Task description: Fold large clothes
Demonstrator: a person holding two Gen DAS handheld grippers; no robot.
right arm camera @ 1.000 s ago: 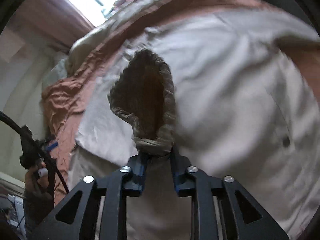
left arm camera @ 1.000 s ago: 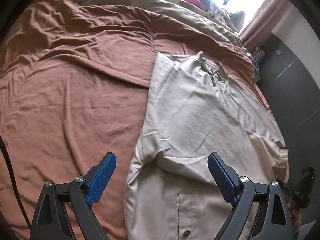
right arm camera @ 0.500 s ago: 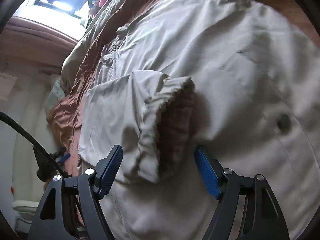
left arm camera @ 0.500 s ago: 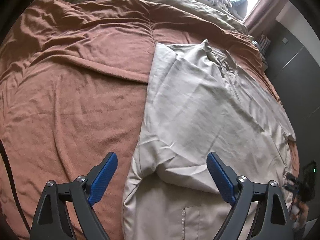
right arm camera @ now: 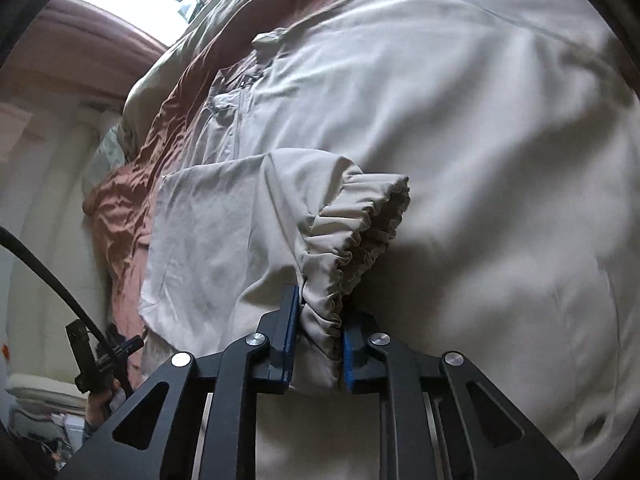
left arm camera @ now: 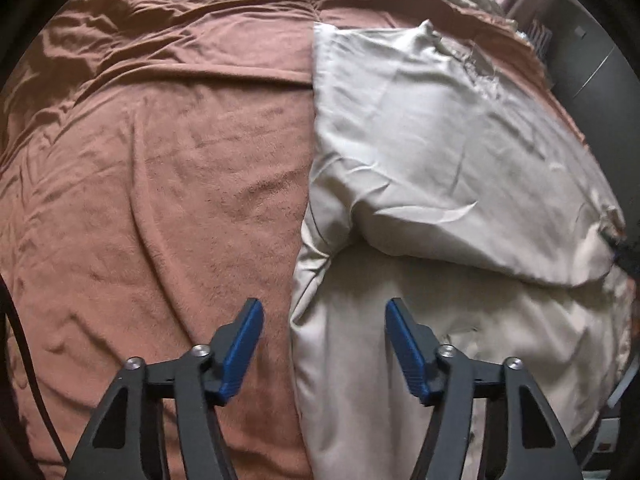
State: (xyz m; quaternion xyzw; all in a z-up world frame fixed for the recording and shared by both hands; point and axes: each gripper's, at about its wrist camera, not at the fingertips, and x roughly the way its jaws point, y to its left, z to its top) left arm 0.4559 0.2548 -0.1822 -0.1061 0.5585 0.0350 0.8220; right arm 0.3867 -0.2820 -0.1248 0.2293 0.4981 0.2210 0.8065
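Two grippers at work: the right gripper [right arm camera: 318, 344] pinches the sleeve cuff [right arm camera: 360, 224] of the beige jacket [left arm camera: 440, 140], spread right of centre on the brown blanket [left arm camera: 160, 160]. Left gripper [left arm camera: 322, 344] hangs spread over its edge. Best lay that sleeve flat, unbunched.

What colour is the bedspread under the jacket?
Rusty brown bedspread, plain; clearest in the left wrist view.

- My right gripper [right arm camera: 318, 344] pinches the gathered elastic cuff [right arm camera: 356, 232] of the beige jacket [right arm camera: 480, 140].
- The sleeve [right arm camera: 224, 224] lies folded across the jacket on the brown bed cover [right arm camera: 120, 216].
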